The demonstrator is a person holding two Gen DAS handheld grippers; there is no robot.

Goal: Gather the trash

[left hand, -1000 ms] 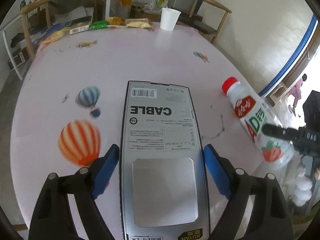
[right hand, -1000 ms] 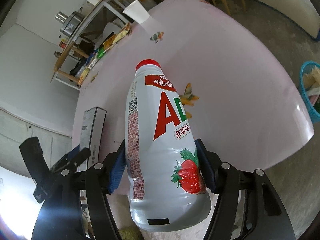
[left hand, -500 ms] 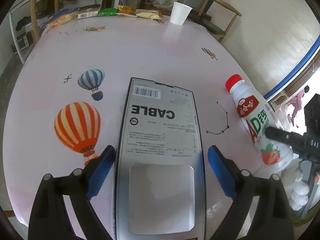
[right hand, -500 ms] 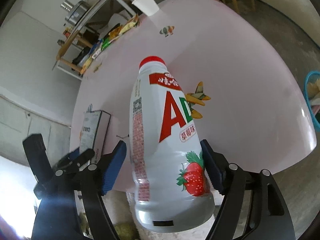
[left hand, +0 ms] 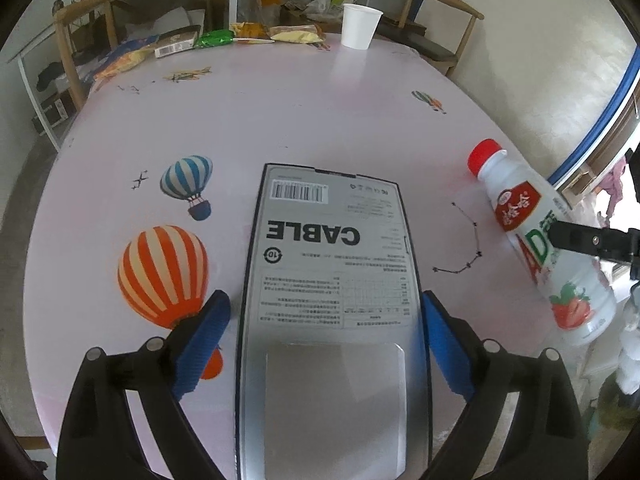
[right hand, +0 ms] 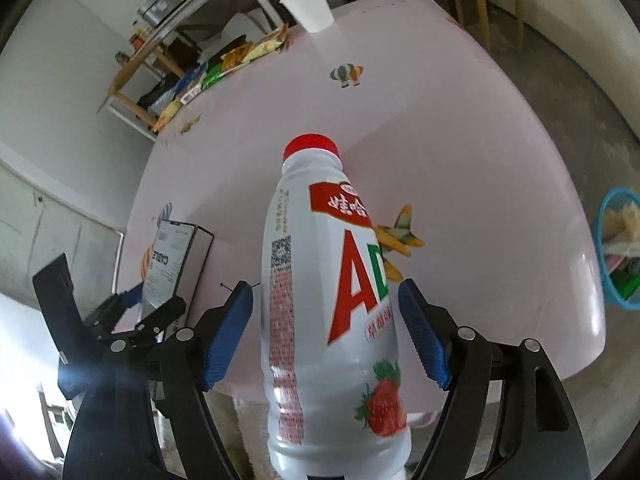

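Observation:
A silver-grey box marked CABLE (left hand: 328, 264) lies on the pink table (left hand: 280, 120) with its near end between the blue pads of my left gripper (left hand: 323, 300). That gripper is open, with a narrow gap on each side of the box. A white milk bottle (right hand: 332, 320) with a red cap and a strawberry label sits between the jaws of my right gripper (right hand: 324, 290), which is open, its pads clear of the bottle's sides. In the left wrist view the bottle (left hand: 516, 204) leans at the table's right edge. In the right wrist view the box (right hand: 172, 256) and left gripper (right hand: 152, 304) are at the left.
A white paper cup (left hand: 360, 26) and several snack wrappers (left hand: 256, 36) sit at the table's far edge. Wooden chairs (left hand: 436, 20) and a shelf stand behind. A blue basket (right hand: 620, 256) holding trash stands on the floor to the right of the table.
Both grippers' jaws have widened, and the right pads have come off the bottle's sides. The right wrist has rolled, so the bottle looks more upright.

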